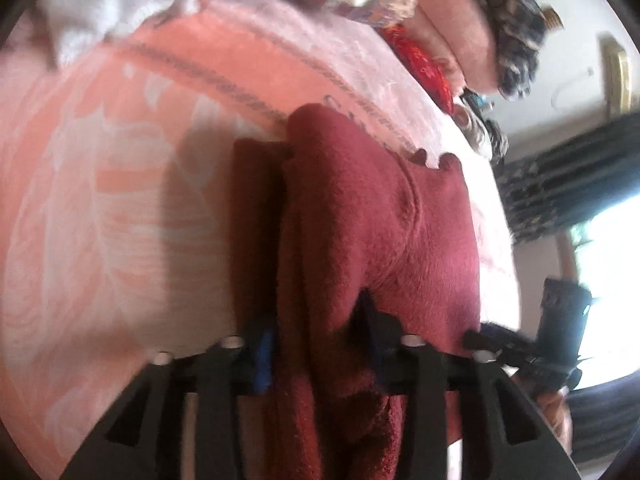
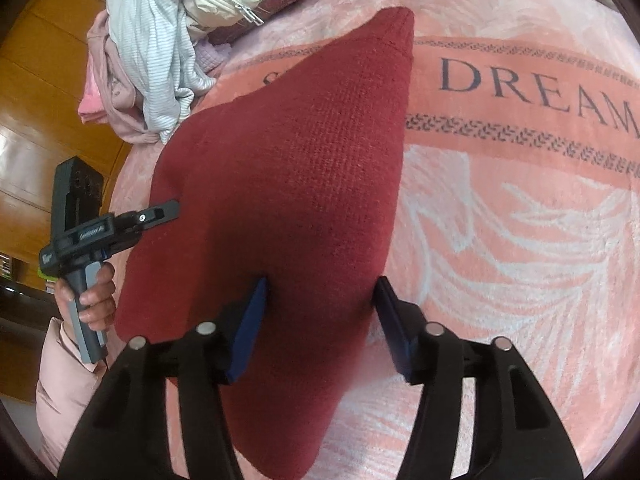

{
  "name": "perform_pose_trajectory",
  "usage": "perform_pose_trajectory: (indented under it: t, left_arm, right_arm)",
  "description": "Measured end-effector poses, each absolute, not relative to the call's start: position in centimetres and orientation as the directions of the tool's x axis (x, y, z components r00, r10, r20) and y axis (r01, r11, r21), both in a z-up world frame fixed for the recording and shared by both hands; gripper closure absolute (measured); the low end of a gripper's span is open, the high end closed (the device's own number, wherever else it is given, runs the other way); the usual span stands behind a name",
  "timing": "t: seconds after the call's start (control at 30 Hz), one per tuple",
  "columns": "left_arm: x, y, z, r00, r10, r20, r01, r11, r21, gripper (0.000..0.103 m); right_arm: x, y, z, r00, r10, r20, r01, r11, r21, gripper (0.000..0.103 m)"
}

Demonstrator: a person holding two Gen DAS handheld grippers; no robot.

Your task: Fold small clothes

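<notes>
The dark red knit garment (image 2: 288, 184) is lying across the pink blanket (image 2: 520, 240) on the bed, partly covering the blanket's printed band of letters. The right gripper (image 2: 322, 300) is sitting at the near end of the garment with its blue pads (image 2: 250, 328) set apart, cloth bunched between them but not squeezed flat. The left gripper (image 1: 316, 336) is clamped on a gathered fold of the same garment (image 1: 360, 220), cloth rising up between its fingers. In the right wrist view, the left gripper (image 2: 160, 214) is reaching in at the garment's left edge. Beyond the garment's far left corner, a heap of pale clothes (image 2: 160, 48) is resting on the blanket.
</notes>
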State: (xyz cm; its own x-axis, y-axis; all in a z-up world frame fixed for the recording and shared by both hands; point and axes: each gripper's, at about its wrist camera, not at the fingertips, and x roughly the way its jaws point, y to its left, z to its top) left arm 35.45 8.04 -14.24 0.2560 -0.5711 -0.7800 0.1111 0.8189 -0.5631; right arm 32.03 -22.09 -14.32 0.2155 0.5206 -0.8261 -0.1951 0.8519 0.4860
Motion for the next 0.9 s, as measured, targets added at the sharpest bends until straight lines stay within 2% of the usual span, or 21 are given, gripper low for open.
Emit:
perform_pose_trajectory:
  t: [0.03, 0.07, 0.1, 0.23, 0.27, 0.37, 0.4, 0.43, 0.5, 0.9]
  left_arm:
    - [35.4, 7.7, -13.9, 0.262, -0.557, -0.788, 0.129, 0.83, -0.543, 0.044]
    - [35.2, 7.4, -13.7, 0.26, -0.553, -0.792, 0.153, 0.833, -0.531, 0.024]
    - [35.2, 6.8, -13.6, 0.251, -0.55, -0.797, 0.177, 0.835, -0.521, 0.01]
    - [35.3, 5.2, -15.0, 0.23, -0.496, -0.837, 0.172, 0.867, -0.467, 0.006]
    - [35.4, 5.0, -15.2, 0.239, -0.491, -0.838, 0.172, 0.871, -0.461, 0.008]
    - [34.8, 5.1, -14.7, 0.219, -0.561, -0.798, 0.195, 0.827, -0.528, 0.054]
    - [34.7, 5.2, -14.6, 0.218, -0.567, -0.795, 0.179, 0.824, -0.538, 0.057]
    - [34.5, 5.2, -14.5, 0.222, -0.557, -0.801, 0.181, 0.83, -0.527, 0.059]
    - [33.7, 4.6, -13.9, 0.244, -0.538, -0.807, 0.196, 0.842, -0.502, 0.062]
    - [24.0, -4.9, -9.3, 0.222, -0.65, -0.727, 0.272, 0.757, -0.594, 0.065]
  right_arm:
    - [32.1, -22.1, -14.4, 0.216, 0.522, -0.825, -0.194, 0.851, 0.487, 0.04]
    - [32.1, -22.2, -14.6, 0.216, 0.527, -0.822, -0.191, 0.849, 0.493, 0.038]
    - [32.2, -22.2, -14.8, 0.214, 0.53, -0.82, -0.184, 0.847, 0.499, 0.036]
    - [32.8, -21.1, -16.1, 0.195, 0.563, -0.803, -0.151, 0.826, 0.543, 0.034]
    - [32.8, -21.0, -16.1, 0.198, 0.563, -0.803, -0.148, 0.826, 0.543, 0.036]
    - [32.3, -21.0, -15.3, 0.221, 0.578, -0.785, -0.163, 0.816, 0.555, 0.054]
    - [31.9, -21.2, -14.8, 0.232, 0.583, -0.779, -0.177, 0.812, 0.556, 0.062]
    - [31.6, -21.5, -14.3, 0.24, 0.592, -0.769, -0.182, 0.806, 0.564, 0.067]
    - [30.8, -22.0, -13.3, 0.251, 0.602, -0.758, -0.195, 0.798, 0.57, 0.07]
    - [20.4, -33.0, -8.5, 0.313, 0.533, -0.786, -0.183, 0.846, 0.501, 0.071]
